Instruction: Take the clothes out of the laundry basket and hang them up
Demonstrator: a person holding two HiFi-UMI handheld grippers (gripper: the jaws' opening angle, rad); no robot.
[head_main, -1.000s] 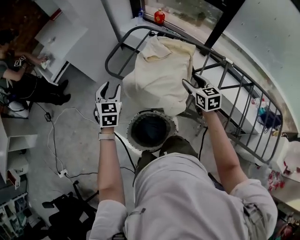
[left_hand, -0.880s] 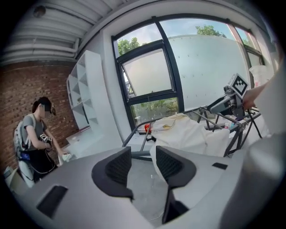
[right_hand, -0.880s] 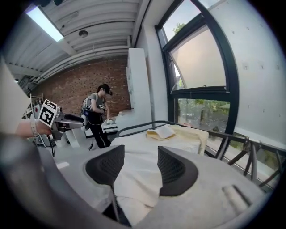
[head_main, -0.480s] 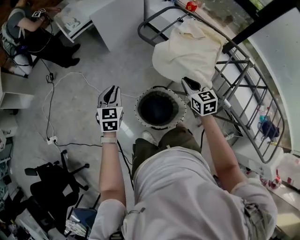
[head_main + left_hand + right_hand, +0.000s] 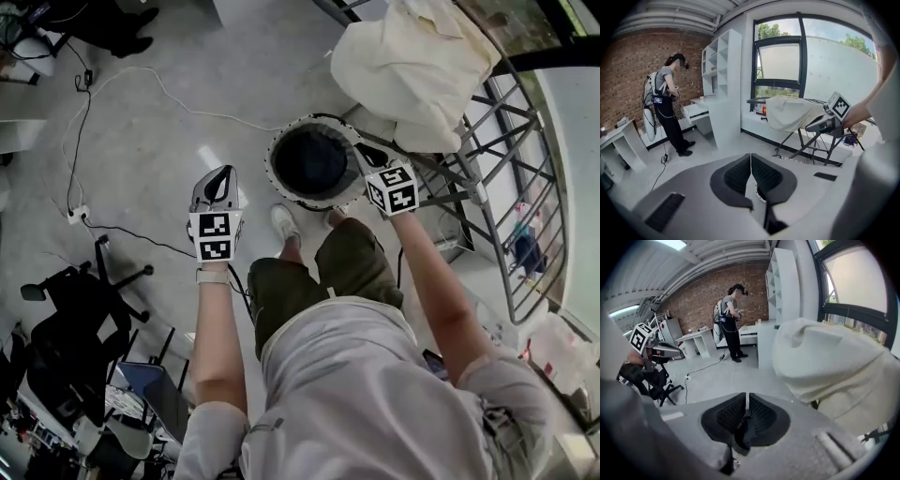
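Laundry basket [image 5: 275, 169], left claw [image 5: 223, 178] beside it, tilted downward, clenched empty, right claw [image 5: 362, 151] over rim, just closing, seemingly empty

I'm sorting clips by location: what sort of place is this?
Probably an office or lab-like workspace staged for laundry, not a home: a brick wall, white desks, an office chair and floor cables, with a drying rack and laundry basket.

Office-type workrm, maybe lab: brick wall [image 5: 628, 65], white shelves [image 5: 719, 65], swivel chair [image 5: 67, 314], cables [image 5: 77, 141] over grey floor [image 5: 159, 159] & big window [image 5: 780, 61].
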